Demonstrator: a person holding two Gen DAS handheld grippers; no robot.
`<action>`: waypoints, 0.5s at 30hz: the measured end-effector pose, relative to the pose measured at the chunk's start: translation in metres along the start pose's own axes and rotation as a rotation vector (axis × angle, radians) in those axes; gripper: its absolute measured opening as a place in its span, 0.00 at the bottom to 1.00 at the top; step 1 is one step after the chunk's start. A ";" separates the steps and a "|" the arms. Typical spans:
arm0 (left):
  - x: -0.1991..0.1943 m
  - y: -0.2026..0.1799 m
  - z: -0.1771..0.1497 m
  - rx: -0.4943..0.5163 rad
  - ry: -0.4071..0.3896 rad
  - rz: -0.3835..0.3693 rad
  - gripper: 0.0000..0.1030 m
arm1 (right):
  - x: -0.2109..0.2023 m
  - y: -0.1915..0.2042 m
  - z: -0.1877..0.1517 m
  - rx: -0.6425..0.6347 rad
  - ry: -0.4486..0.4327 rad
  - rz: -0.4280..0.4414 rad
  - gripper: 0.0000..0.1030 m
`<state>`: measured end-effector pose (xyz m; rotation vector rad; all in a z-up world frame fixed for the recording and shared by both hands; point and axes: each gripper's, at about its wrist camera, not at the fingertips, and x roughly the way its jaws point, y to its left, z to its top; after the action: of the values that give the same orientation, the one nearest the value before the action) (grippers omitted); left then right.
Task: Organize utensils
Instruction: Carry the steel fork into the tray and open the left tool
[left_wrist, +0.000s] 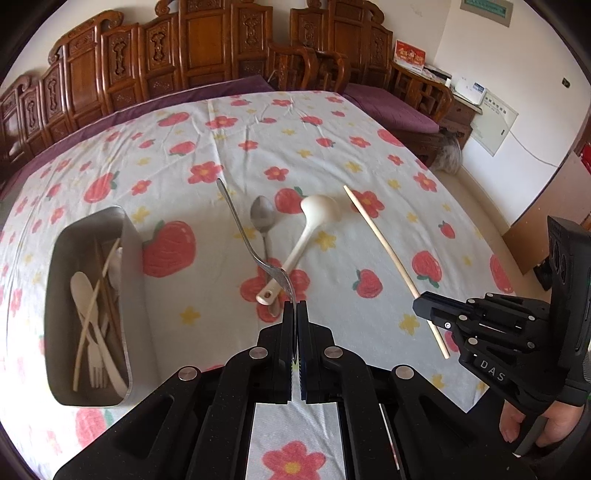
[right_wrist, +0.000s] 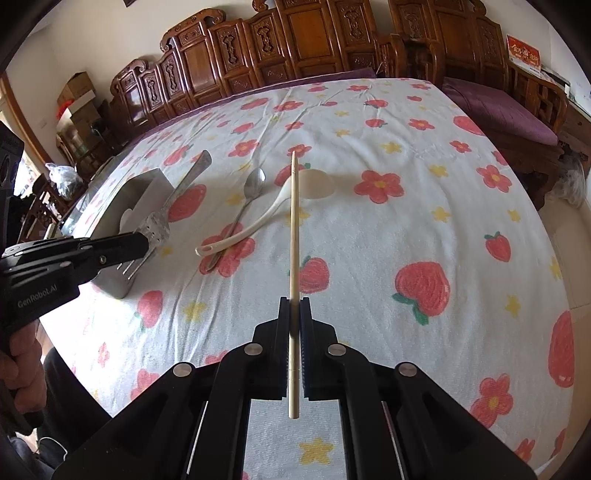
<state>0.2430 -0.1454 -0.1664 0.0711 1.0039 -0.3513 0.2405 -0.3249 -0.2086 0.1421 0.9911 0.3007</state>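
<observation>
My left gripper (left_wrist: 295, 306) is shut on a metal fork (left_wrist: 243, 229), held by its tine end above the table with the handle pointing away; the fork also shows in the right wrist view (right_wrist: 177, 199). My right gripper (right_wrist: 294, 306) is shut on a wooden chopstick (right_wrist: 293, 229), lifted above the cloth; it also shows in the left wrist view (left_wrist: 384, 254). A metal spoon (left_wrist: 261, 218) and a white ladle spoon (left_wrist: 306, 229) lie crossed on the tablecloth. A metal box (left_wrist: 129, 236) at the left holds several pale utensils and chopsticks.
The table (left_wrist: 332, 140) is covered with a white cloth printed with strawberries and flowers. Carved wooden chairs (left_wrist: 207, 48) stand along the far edge. A purple-cushioned bench (left_wrist: 388, 107) is at the right.
</observation>
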 end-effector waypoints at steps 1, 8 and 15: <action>-0.003 0.003 0.000 -0.001 -0.004 0.005 0.01 | -0.002 0.002 0.001 -0.003 -0.005 0.002 0.06; -0.025 0.032 -0.005 -0.014 -0.019 0.019 0.01 | -0.012 0.031 0.008 -0.051 -0.035 0.018 0.06; -0.048 0.058 -0.016 -0.033 -0.042 0.017 0.01 | -0.009 0.055 0.016 -0.070 -0.034 0.029 0.06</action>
<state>0.2251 -0.0748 -0.1406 0.0424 0.9668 -0.3197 0.2388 -0.2750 -0.1787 0.0978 0.9445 0.3579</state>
